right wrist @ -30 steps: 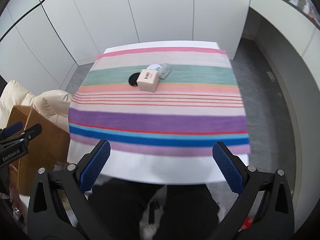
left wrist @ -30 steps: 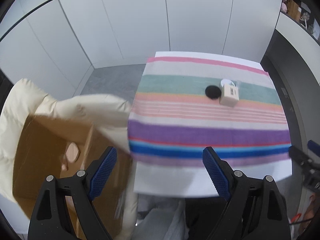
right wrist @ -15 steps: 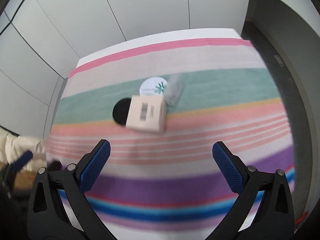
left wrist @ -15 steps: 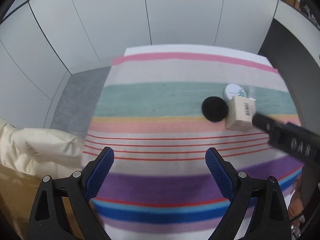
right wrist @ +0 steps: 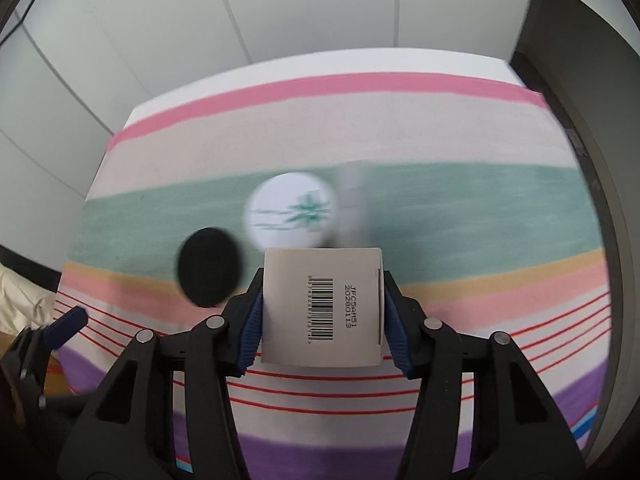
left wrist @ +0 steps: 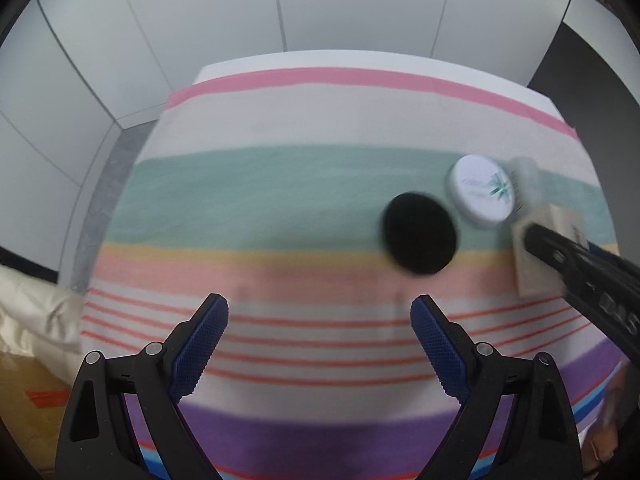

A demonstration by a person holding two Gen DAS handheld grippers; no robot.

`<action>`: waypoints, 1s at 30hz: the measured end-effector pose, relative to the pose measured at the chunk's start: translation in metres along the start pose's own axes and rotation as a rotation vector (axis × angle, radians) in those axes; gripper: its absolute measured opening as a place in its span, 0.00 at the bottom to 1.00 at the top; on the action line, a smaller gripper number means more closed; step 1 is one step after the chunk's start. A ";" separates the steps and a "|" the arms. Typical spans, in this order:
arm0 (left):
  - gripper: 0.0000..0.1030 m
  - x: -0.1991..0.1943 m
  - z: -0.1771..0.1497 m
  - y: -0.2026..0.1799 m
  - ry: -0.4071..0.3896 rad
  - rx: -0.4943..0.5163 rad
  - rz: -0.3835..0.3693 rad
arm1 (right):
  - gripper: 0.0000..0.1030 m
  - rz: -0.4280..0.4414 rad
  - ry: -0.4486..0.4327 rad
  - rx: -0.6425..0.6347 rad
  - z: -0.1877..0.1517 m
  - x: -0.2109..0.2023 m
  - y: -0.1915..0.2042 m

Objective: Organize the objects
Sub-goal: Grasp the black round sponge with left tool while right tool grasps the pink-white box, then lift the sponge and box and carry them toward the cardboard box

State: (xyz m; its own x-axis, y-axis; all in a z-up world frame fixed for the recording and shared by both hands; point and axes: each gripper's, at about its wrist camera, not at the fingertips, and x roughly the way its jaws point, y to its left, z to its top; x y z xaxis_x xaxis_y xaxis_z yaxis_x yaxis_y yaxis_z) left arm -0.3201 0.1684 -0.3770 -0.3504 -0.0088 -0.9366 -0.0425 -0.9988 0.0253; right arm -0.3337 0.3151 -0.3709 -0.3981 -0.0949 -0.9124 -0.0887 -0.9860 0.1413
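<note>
My right claw [right wrist: 323,312] is clamped on both sides of the small box [right wrist: 322,306], low over the striped cloth [right wrist: 440,136], barcode up, so it shouldn't twist. The left claw [left wrist: 319,344] hangs wide and empty, near the black disc [left wrist: 420,233] and white tin [left wrist: 482,189], free for those.

Bright, even light; motion blur throughout, fisheye-bent edges.

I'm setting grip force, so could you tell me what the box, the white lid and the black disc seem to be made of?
Box: matte paperboard, judging by its folded edges and printed barcode.
White lid: probably smooth plastic, with a moulded rim and a green print.
Black disc: matte and lightless, perhaps foam or felt; blur leaves it open.
</note>
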 end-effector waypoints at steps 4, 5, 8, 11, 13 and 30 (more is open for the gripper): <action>0.91 0.012 0.012 -0.030 0.005 0.010 -0.031 | 0.53 -0.050 -0.015 -0.006 -0.001 -0.014 -0.031; 0.91 0.016 0.014 -0.037 0.009 0.022 -0.024 | 0.53 -0.061 -0.015 -0.014 -0.002 -0.018 -0.037; 0.92 0.030 0.018 -0.056 0.019 0.044 0.008 | 0.53 -0.070 -0.013 -0.023 -0.005 -0.026 -0.049; 0.57 0.027 0.020 -0.056 -0.017 0.012 -0.031 | 0.53 -0.074 -0.021 -0.040 -0.005 -0.033 -0.052; 0.42 0.021 0.021 -0.057 -0.025 0.020 -0.024 | 0.53 -0.075 -0.025 -0.054 -0.002 -0.040 -0.062; 0.42 -0.081 0.040 -0.011 -0.106 0.011 0.056 | 0.53 -0.128 -0.088 -0.132 0.005 -0.108 -0.036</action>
State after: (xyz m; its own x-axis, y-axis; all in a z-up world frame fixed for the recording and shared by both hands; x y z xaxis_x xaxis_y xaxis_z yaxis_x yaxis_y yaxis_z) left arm -0.3287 0.1818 -0.2878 -0.4496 -0.0593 -0.8912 -0.0295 -0.9963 0.0812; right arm -0.2917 0.3615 -0.2753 -0.4701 0.0391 -0.8818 -0.0255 -0.9992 -0.0307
